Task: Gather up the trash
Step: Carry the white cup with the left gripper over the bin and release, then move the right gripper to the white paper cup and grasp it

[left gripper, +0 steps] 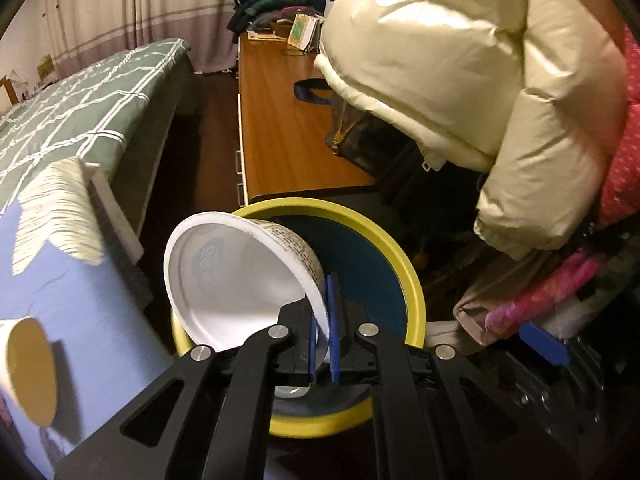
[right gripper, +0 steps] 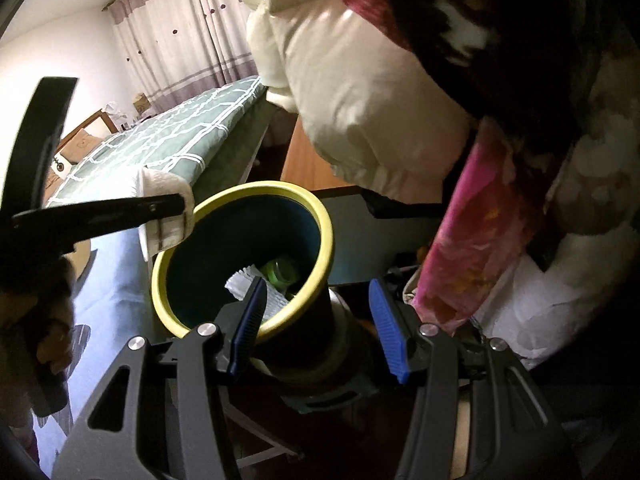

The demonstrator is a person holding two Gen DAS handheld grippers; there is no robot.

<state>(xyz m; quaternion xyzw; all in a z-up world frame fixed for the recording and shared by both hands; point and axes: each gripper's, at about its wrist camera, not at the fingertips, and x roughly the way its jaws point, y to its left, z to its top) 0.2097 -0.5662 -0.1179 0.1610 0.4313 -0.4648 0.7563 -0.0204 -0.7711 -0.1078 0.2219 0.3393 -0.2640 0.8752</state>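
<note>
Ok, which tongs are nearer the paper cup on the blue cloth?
Left. The left tongs hold a white tub beside the paper cup; the right tongs are at the bin.

Both grippers are the same build: matte black linkage arms with long cut-out slots and round silver screw heads at the pivots. The left gripper (left gripper: pixel 324 332) has thin blue pads (left gripper: pixel 333 328) on its fingertips, ribbed along the edges. The right gripper (right gripper: pixel 318 332) shows the same blue ribbed pads (right gripper: pixel 387 332) way better, one at lower centre, one to the right of it. At the left edge of the right wrist view there's the other gripper's black curved handle, and what looks like skin lower left, too dark to say more.
</note>
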